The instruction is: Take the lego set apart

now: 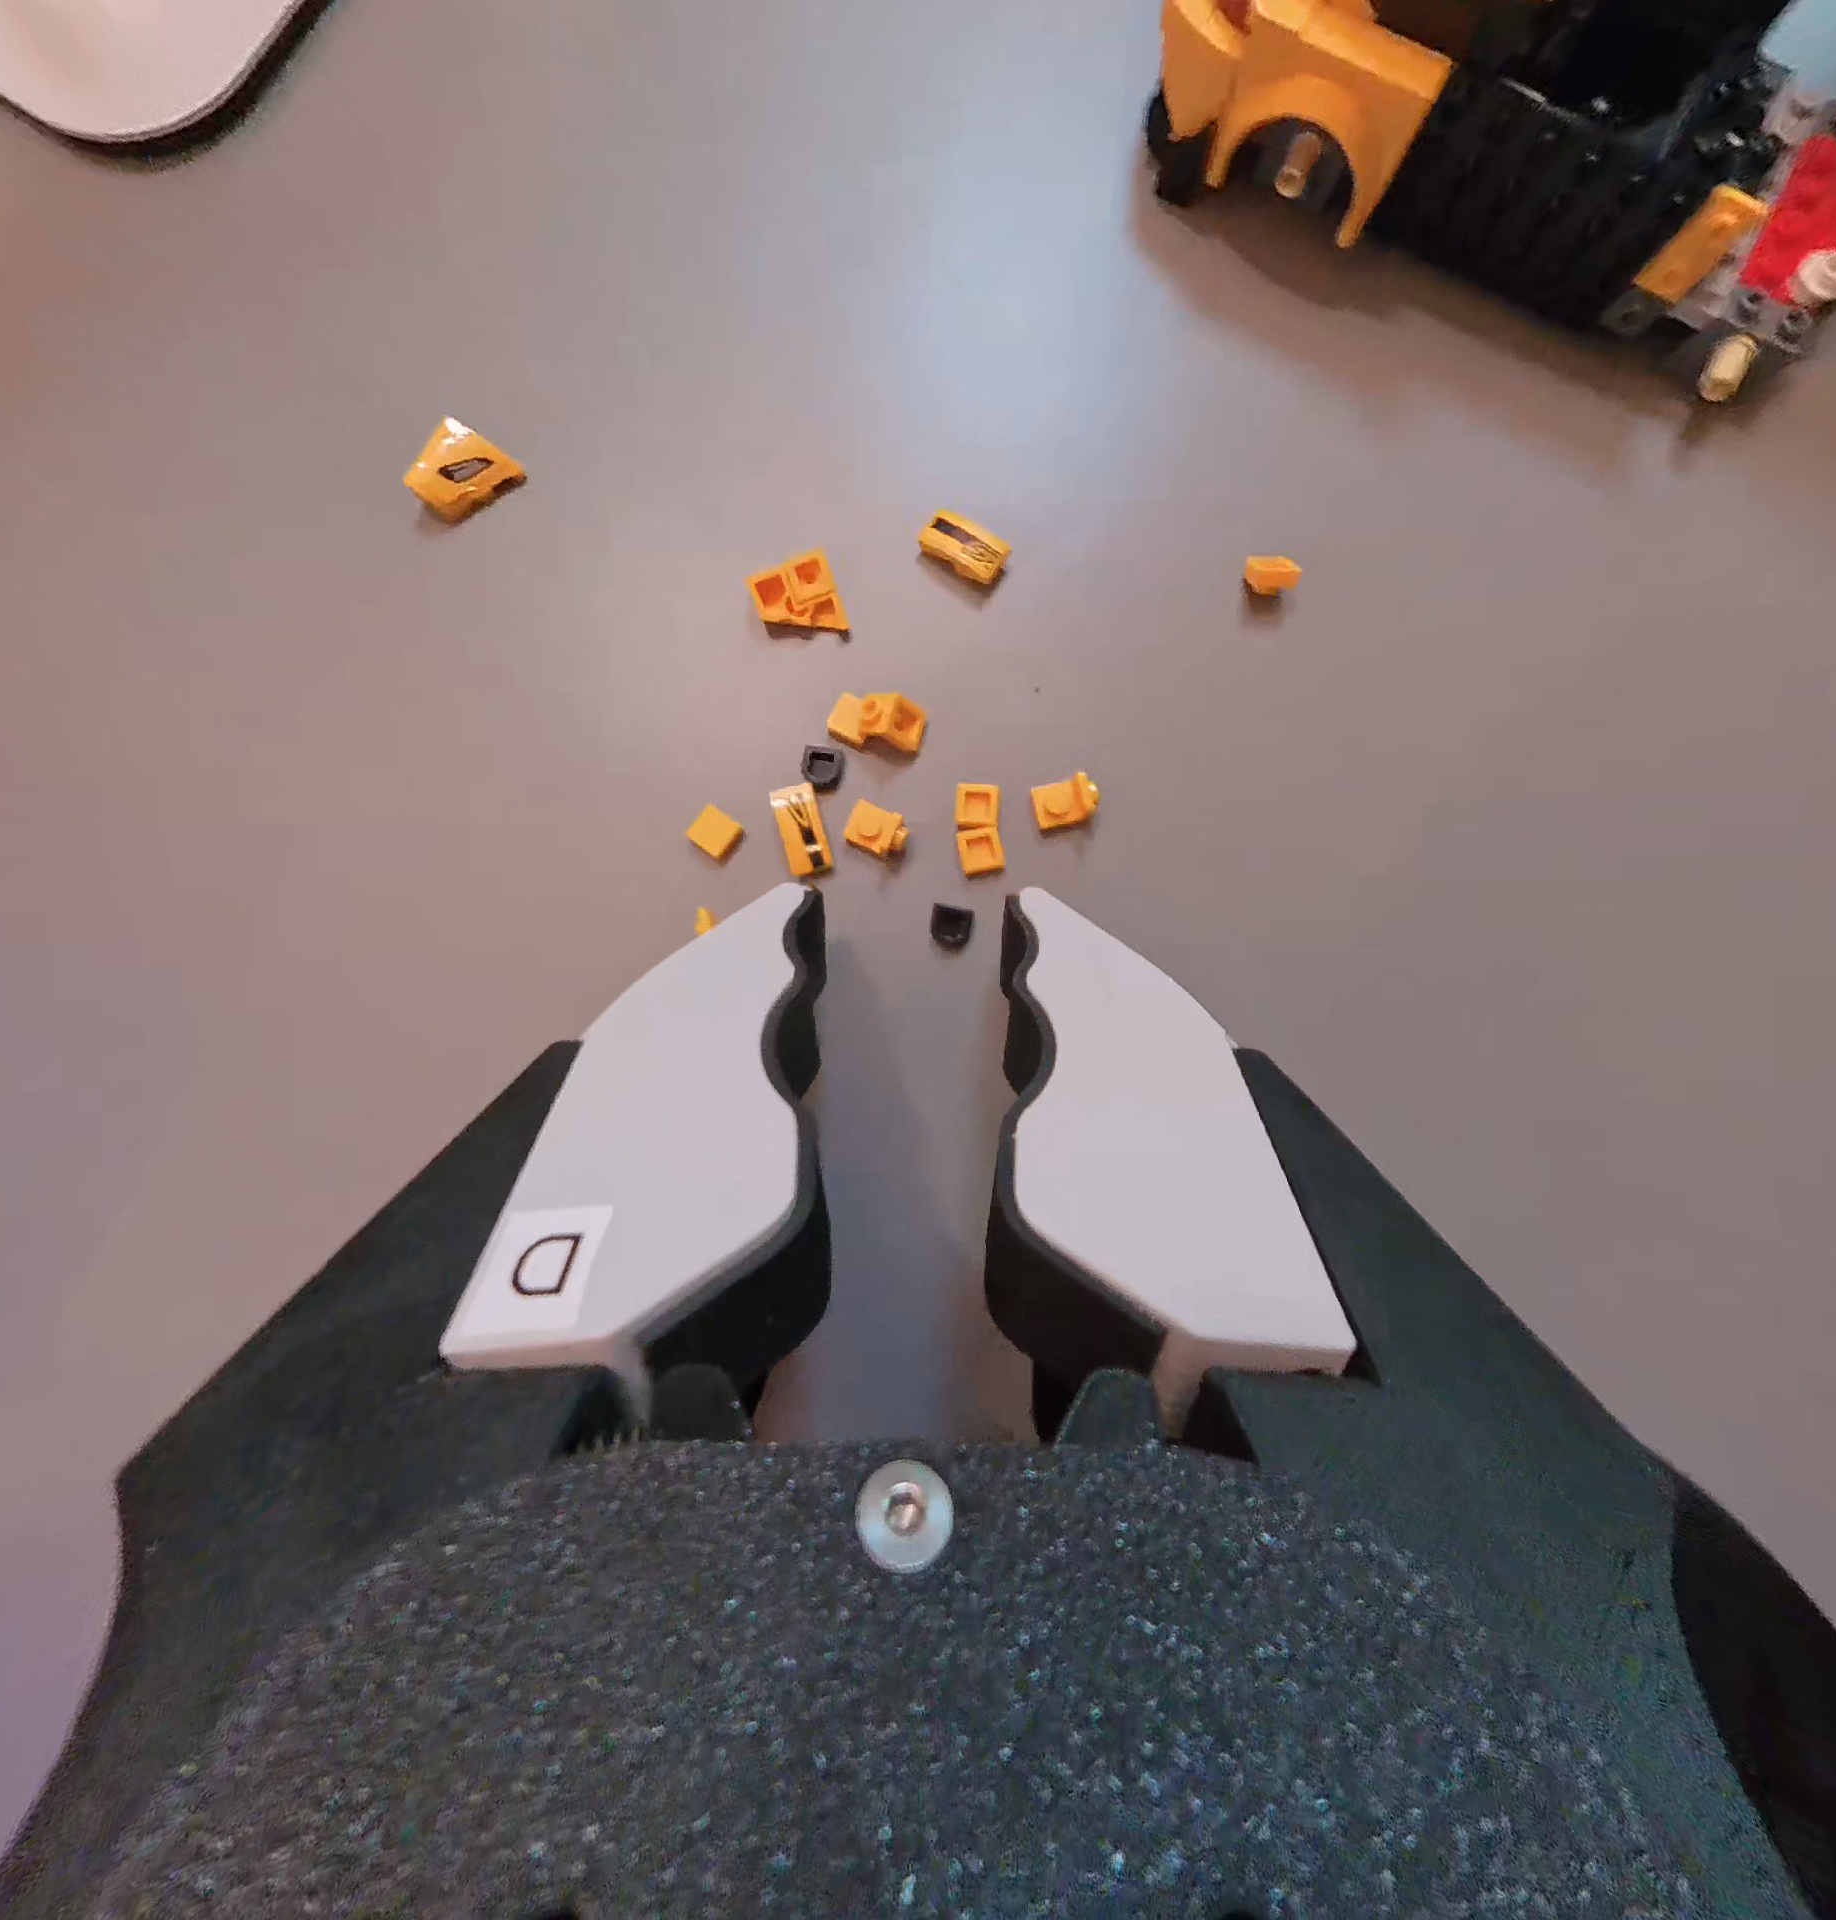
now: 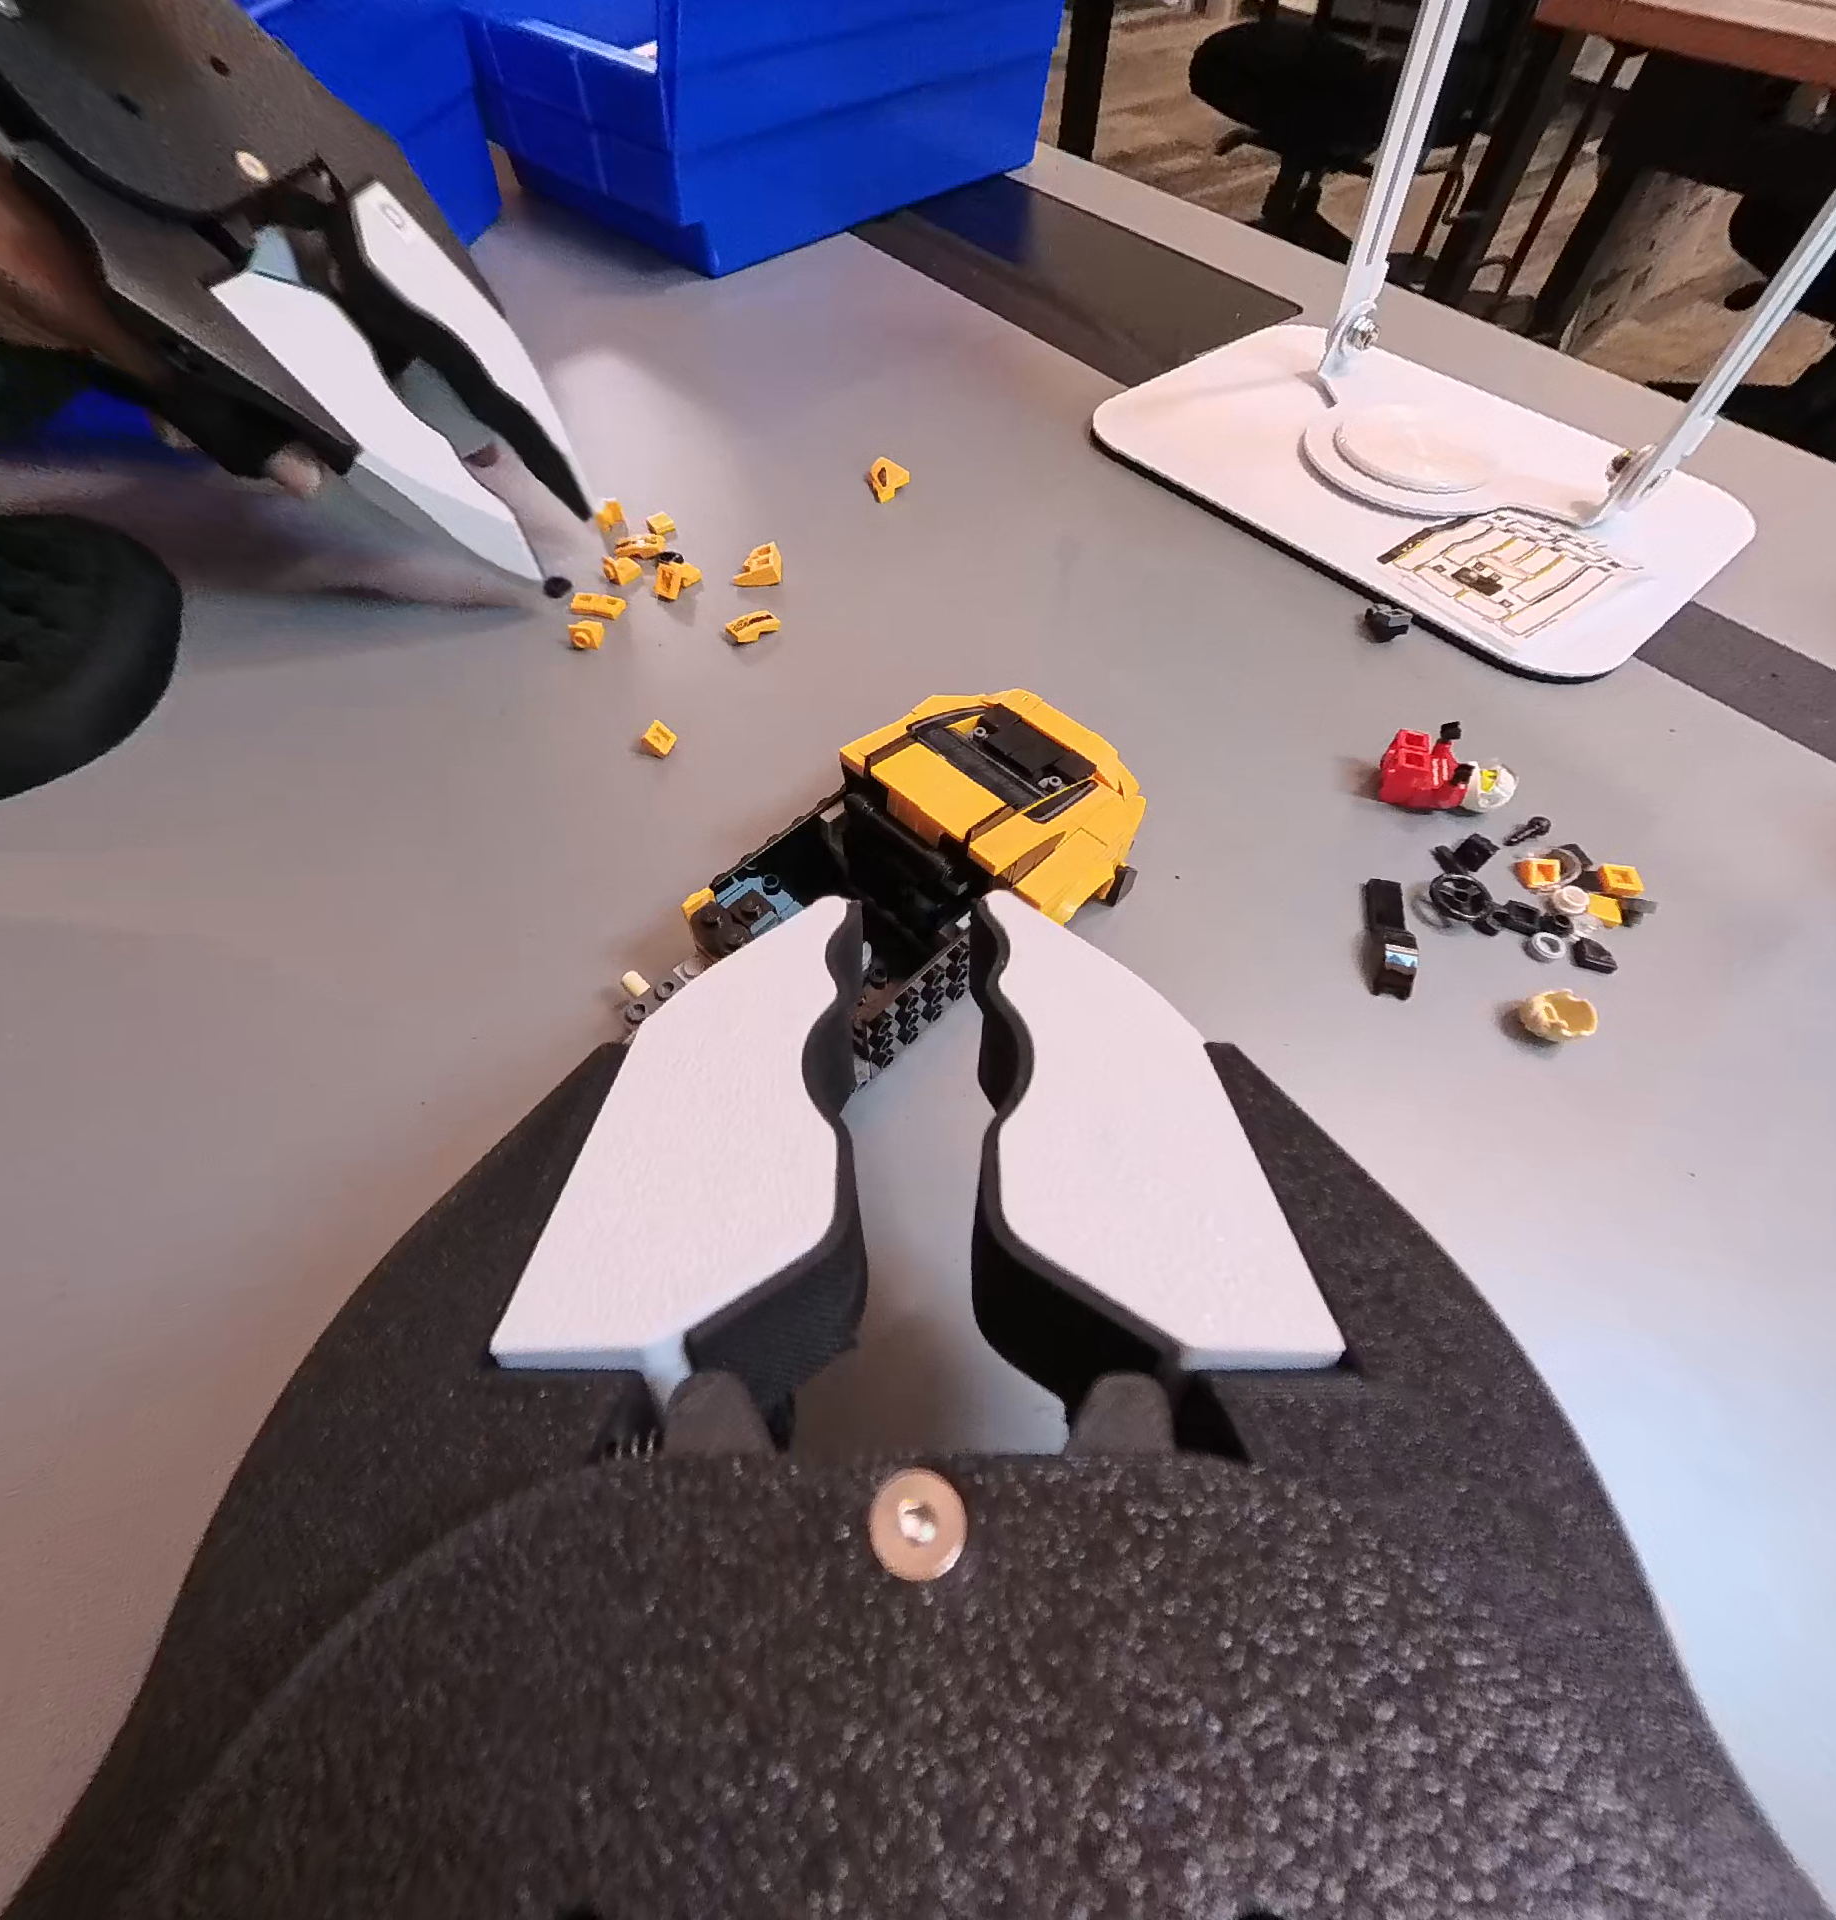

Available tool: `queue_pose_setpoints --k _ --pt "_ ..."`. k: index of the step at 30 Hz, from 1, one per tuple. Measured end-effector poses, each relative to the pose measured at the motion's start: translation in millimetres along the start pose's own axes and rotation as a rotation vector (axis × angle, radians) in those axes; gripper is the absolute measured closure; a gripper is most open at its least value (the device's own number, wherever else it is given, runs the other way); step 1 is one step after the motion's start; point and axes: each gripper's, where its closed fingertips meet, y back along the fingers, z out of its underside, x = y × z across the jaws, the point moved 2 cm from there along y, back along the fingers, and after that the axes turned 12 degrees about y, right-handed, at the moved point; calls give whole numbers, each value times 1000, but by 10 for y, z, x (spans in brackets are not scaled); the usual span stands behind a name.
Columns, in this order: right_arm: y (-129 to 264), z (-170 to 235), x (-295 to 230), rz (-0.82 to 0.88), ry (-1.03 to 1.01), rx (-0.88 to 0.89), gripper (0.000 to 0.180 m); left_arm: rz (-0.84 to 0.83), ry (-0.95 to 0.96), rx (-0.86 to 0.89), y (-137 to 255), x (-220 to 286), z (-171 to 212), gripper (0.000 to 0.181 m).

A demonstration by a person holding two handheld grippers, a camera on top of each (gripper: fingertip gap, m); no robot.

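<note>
- Steadying the yellow-and-black lego car (image 2: 981,821) comes first, in my judgement: the right gripper (image 2: 909,914) has its jaws parted over the stripped black rear of the car, holding nothing, and should close on the chassis walls, not on loose plates.
- The left gripper (image 1: 912,904) is also open and empty, low over the worktop (image 1: 270,831), a small black piece (image 1: 950,923) lying between its tips.
- Loose orange pieces (image 1: 872,769) lie scattered just ahead of it; the car sits well apart, up and to its right.
- Another pile of removed parts (image 2: 1516,904) and a red minifigure (image 2: 1433,774) lie right of the car.
</note>
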Motion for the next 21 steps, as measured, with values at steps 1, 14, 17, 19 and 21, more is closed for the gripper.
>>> queue_pose_setpoints --k 1,14,17,19,21 --pt "-3 6 0 -3 -4 -1 161 7 -18 -19 16 21 30 150" --pt "-25 45 5 -36 -57 3 162 -179 -38 53 -77 -241 -66 166" --pt "-21 45 8 -36 -57 4 162 -92 -43 77 -14 -121 -98 170" --pt "-22 43 3 -37 -55 4 162 19 -49 69 -18 51 -84 171" --pt "-20 41 0 -37 -51 3 162 70 -68 34 -71 153 -39 169"
